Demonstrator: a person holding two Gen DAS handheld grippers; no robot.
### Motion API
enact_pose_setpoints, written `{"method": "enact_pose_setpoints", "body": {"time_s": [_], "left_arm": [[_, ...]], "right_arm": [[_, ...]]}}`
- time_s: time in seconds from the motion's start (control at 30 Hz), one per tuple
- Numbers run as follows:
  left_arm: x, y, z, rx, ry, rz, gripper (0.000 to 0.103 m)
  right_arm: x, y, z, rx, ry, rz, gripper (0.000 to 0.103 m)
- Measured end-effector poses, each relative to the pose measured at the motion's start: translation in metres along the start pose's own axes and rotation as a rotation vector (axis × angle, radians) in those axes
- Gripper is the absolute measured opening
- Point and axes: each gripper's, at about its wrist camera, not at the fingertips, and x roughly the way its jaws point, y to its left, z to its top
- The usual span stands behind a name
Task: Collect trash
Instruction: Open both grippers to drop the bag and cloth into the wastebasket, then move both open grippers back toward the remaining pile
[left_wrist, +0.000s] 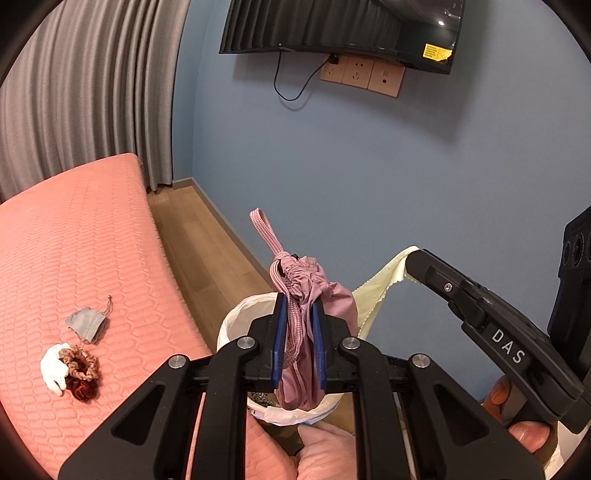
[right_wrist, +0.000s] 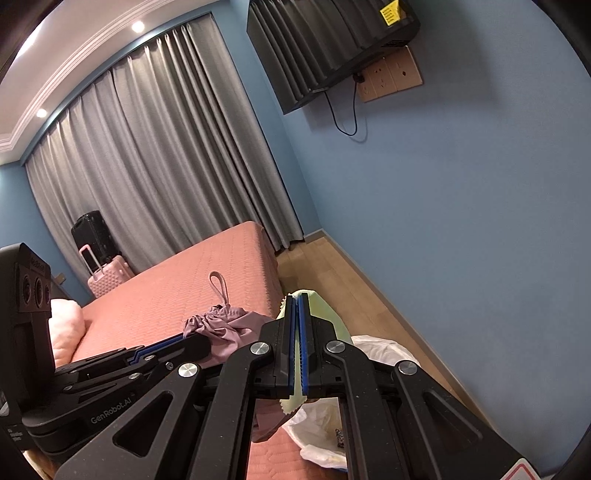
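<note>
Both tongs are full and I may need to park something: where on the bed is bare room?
The pink bedspread is bare from the grey pouch back to the curtain. The near edge is crowded: white glove, scrunchies, and the lined bin beside the bed.

Pink drawstring pouch (left_wrist: 310, 314), pale-yellow cloth (left_wrist: 380, 288)

Indoor, evenly lit, moderately bright. Two recessed ceiling lights (right_wrist: 137, 26) glow at ten to eleven o'clock in the right wrist view. Small glare spot on the wall-mounted screen (left_wrist: 369, 29) at one o'clock, left wrist view. Soft shadows on the blue wall (left_wrist: 406, 166) beneath screen and socket plate. Heavy fisheye bending: curtains (right_wrist: 147, 155) bow, black vignette at the corners. Focus sharp at centre, slightly soft at the rim.
</note>
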Motion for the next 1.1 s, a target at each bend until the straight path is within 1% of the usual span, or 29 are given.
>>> {"method": "enact_pose_setpoints", "body": {"time_s": [0.13, 0.27, 0.3, 0.33, 0.37, 0.4, 0.43, 0.6, 0.73, 0.87, 1.1], "left_arm": [[0.010, -0.005, -0.001, 0.010, 0.003, -0.003, 0.014], [0.022, -0.003, -0.002, -0.007, 0.025, -0.004, 0.015], [0.024, -0.002, -0.002, -0.011, 0.029, -0.004, 0.020], [0.026, -0.001, -0.002, -0.017, 0.030, -0.002, 0.030], [0.026, 0.000, -0.002, -0.021, 0.026, 0.005, 0.035], [0.027, 0.001, -0.002, -0.023, 0.018, 0.008, 0.042], [0.027, 0.001, -0.003, -0.023, 0.013, 0.010, 0.044], [0.030, 0.005, -0.003, -0.033, 0.018, 0.013, 0.048], [0.028, 0.009, -0.005, -0.049, 0.014, 0.022, 0.057], [0.025, 0.013, -0.009, -0.050, 0.012, 0.035, 0.059], [0.021, 0.029, -0.014, -0.088, 0.014, 0.055, 0.059]], "right_arm": [[0.002, -0.004, -0.003, 0.005, 0.006, -0.012, 0.002], [0.004, -0.007, -0.008, 0.010, 0.016, -0.021, 0.002], [0.005, -0.008, -0.009, 0.011, 0.019, -0.023, 0.002], [0.007, -0.008, -0.010, 0.011, 0.022, -0.024, 0.002], [0.008, -0.009, -0.011, 0.012, 0.024, -0.025, 0.002], [0.009, -0.009, -0.012, 0.013, 0.026, -0.026, 0.002], [0.010, -0.010, -0.012, 0.014, 0.028, -0.027, 0.002], [0.018, -0.011, -0.014, 0.017, 0.037, -0.028, 0.002], [0.024, -0.011, -0.014, 0.013, 0.046, -0.030, 0.002], [0.028, -0.011, -0.015, 0.025, 0.048, -0.032, 0.008], [0.034, -0.004, -0.021, 0.018, 0.062, -0.025, 0.008]]}}
